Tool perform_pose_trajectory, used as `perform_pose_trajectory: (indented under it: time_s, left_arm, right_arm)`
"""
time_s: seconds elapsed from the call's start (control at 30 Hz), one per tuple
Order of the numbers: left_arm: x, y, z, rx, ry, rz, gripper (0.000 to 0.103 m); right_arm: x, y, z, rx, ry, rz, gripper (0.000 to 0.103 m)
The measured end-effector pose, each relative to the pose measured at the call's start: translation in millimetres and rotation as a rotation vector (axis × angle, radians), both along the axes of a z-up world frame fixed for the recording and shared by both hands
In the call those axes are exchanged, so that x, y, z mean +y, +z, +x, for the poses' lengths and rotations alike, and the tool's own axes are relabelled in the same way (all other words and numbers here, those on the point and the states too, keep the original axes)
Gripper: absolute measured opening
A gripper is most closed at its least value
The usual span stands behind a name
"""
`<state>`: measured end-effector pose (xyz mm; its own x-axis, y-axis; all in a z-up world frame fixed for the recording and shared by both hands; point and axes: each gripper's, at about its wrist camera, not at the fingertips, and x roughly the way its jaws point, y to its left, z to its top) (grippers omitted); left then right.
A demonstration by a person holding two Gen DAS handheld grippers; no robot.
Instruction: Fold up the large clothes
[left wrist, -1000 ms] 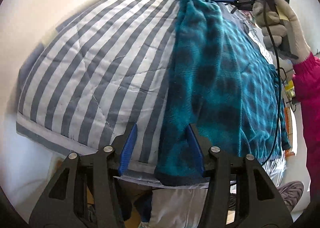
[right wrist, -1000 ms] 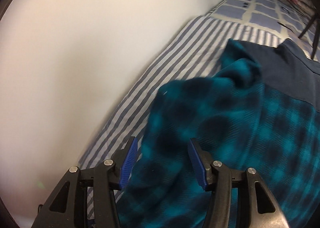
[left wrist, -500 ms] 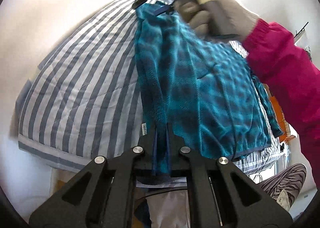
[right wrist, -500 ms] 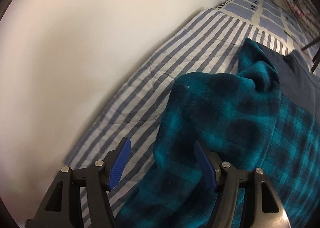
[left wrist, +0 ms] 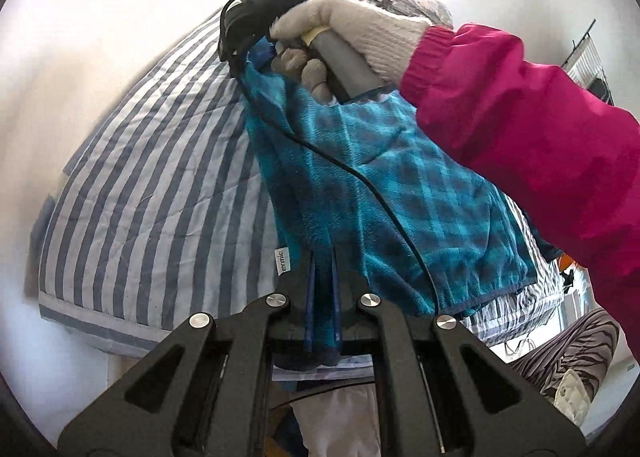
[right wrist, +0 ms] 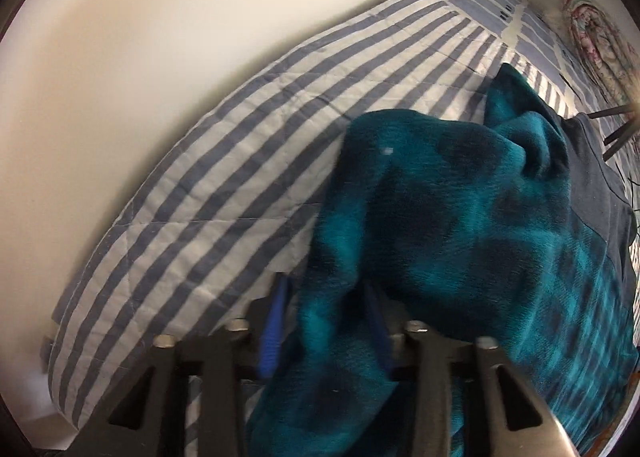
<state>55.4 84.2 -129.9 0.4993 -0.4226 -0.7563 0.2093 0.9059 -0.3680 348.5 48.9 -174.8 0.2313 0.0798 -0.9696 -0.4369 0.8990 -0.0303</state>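
Observation:
A teal and black plaid fleece garment (left wrist: pixel 400 193) lies on a blue and white striped quilt (left wrist: pixel 160 185). My left gripper (left wrist: pixel 323 257) is shut on the garment's near edge, next to a white label (left wrist: pixel 282 259). In the right wrist view the same garment (right wrist: pixel 460 241) drapes between the blue pads of my right gripper (right wrist: pixel 326 293), whose jaws have closed in around a fold of the fleece. In the left wrist view the right gripper (left wrist: pixel 260 53) sits at the garment's far end, held by a gloved hand (left wrist: pixel 352 29) in a pink sleeve.
A pale wall (right wrist: pixel 160 37) runs along the quilt's (right wrist: pixel 200 177) far side. A dark navy part of the garment (right wrist: pixel 600 185) lies to the right. A floral cushion (right wrist: pixel 592 29) sits at the far corner. A black cable (left wrist: pixel 384 193) crosses the fleece.
My left gripper has shut on the garment's edge and lifted it. My right gripper's jaws have narrowed around the fleece. The right hand has moved nearer to the left gripper.

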Motion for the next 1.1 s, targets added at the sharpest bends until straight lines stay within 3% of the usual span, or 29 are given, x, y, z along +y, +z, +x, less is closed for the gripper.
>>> perform_pose_trajectory:
  time_s: [0.07, 0.13, 0.37, 0.57, 0.87, 1.1]
  left_arm:
    - [-6.2, 4.0, -1.0, -0.017, -0.016, 0.015, 0.004]
    - [-14.3, 8.7, -3.1, -0.035, -0.036, 0.026, 0.004]
    - [-51.4, 25.1, -15.7, -0.113, -0.121, 0.092, 0.004]
    - [-72.6, 33.9, -19.2, -0.136, -0.170, 0.100, 0.004]
    - [-113.6, 29.1, -23.6, -0.141, -0.258, 0.160, 0.004]
    - [-142.1, 17.0, -20.2, -0.107, -0.309, 0.190, 0.004]
  right_arm:
    - [-13.8, 5.3, 2.9, 0.011, -0.016, 0.087, 0.011]
    - [-28.3, 12.7, 3.9, 0.015, -0.035, 0.167, 0.009]
    - [-103.8, 49.0, -3.2, 0.009, -0.152, 0.499, 0.007]
    - [-169.1, 66.7, -15.2, -0.053, -0.233, 0.662, 0.007]
    - [-257.6, 57.9, -38.7, -0.084, -0.370, 0.760, 0.007]
    - [-301.8, 27.4, -41.6, -0.061, -0.446, 0.693, 0.007]
